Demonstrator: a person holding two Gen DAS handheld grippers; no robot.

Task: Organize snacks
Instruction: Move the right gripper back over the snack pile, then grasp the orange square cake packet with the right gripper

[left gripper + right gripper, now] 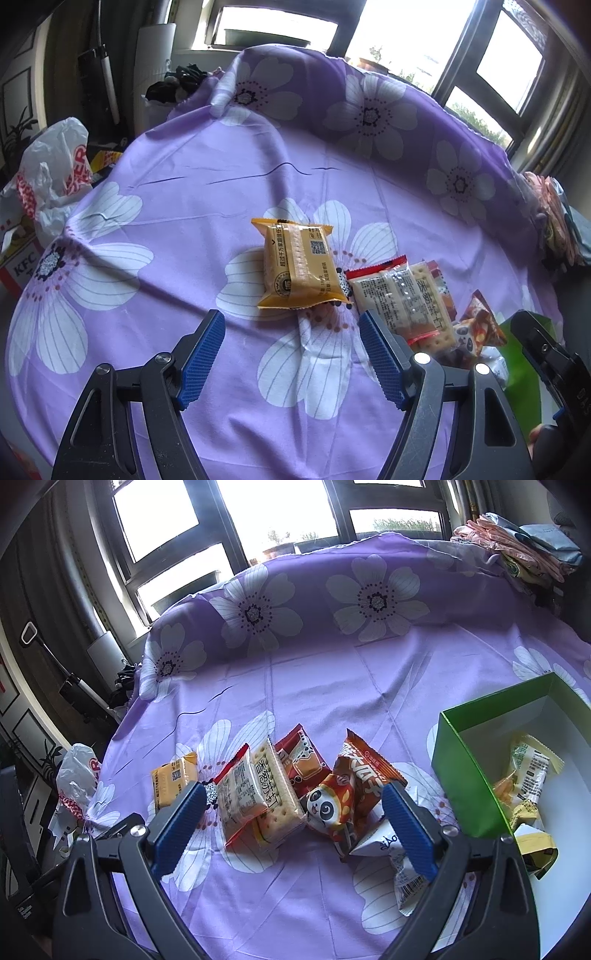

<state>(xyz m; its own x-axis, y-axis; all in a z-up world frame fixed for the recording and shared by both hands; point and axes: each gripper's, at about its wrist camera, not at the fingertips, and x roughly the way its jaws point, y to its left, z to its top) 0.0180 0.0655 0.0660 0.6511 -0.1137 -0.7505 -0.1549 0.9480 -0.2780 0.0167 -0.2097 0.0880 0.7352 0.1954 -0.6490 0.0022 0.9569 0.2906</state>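
An orange snack packet [300, 264] lies on the purple flowered cloth, just ahead of my open, empty left gripper [291, 356]. To its right lie cracker packs [402, 299] and a panda packet [476, 328]. In the right wrist view my right gripper [295, 829] is open and empty, with the cracker packs [258, 797], a red packet [301, 760], the panda packet [340, 805] and a white packet [391, 853] between and ahead of its fingers. The orange packet [174, 779] lies to the left. A green box [465, 775] at the right holds several yellow packets [530, 775].
A white KFC plastic bag [48, 177] and a box sit off the table's left edge. Folded clothes [517, 550] are piled at the far right. The cloth [221, 166] rises over a raised back at the far side, below windows. The right gripper's body [546, 354] shows at the left view's right edge.
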